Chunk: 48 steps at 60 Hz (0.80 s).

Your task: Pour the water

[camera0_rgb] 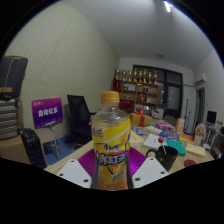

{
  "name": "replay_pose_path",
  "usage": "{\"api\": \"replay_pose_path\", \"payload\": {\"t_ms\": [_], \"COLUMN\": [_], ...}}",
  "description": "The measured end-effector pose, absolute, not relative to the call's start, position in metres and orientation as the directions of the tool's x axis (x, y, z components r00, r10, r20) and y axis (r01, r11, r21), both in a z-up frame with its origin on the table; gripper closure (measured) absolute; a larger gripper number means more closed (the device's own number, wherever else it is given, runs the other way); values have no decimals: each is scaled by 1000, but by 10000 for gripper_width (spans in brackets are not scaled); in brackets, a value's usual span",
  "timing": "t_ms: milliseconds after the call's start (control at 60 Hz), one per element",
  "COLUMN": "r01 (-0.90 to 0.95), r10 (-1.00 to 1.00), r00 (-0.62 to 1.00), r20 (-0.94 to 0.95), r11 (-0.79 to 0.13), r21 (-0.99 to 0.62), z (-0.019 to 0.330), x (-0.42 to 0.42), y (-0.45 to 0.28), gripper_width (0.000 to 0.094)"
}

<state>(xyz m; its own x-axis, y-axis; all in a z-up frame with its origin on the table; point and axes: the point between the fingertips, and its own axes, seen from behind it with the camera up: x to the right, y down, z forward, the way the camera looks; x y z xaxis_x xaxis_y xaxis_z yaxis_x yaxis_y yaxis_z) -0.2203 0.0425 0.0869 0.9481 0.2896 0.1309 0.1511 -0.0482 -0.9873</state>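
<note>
A clear plastic bottle [111, 140] with an orange cap and a yellow label stands upright between my fingers, held above the table. My gripper [111, 166] is shut on the bottle's lower half. The purple pads [88, 162] press on both its sides. A dark cup [166, 157] stands on the wooden table [75, 155], ahead and to the right of the bottle.
A black office chair [78, 118] and a purple sign [47, 112] stand at the left. A shelf with trophies [138, 90] is at the far wall. Papers and small items [160, 135] lie on the table to the right.
</note>
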Motion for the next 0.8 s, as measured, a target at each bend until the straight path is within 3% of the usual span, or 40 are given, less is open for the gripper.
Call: {"api": "replay_pose_path", "payload": {"t_ms": [117,250,350,450,550,800], "r01": [56,-332,-649,-811,-851,-741], "r10": [344,368,283,164,56,-63], "r00": [939,833,573,236,-81,-472], "r20": [17,-414,-769,-958,-995,-880], "r11": [-102,-266,-417,-510,-524,-512], "r21": [-993,-905,-637,-287,40,434], "z": [89,105,125,144,155,189], "x": [-234,-238,-241,-226,-211,-210], "y": [48,56,57,49,60,29], "gripper_width": [570,572,569,572,569,571]}}
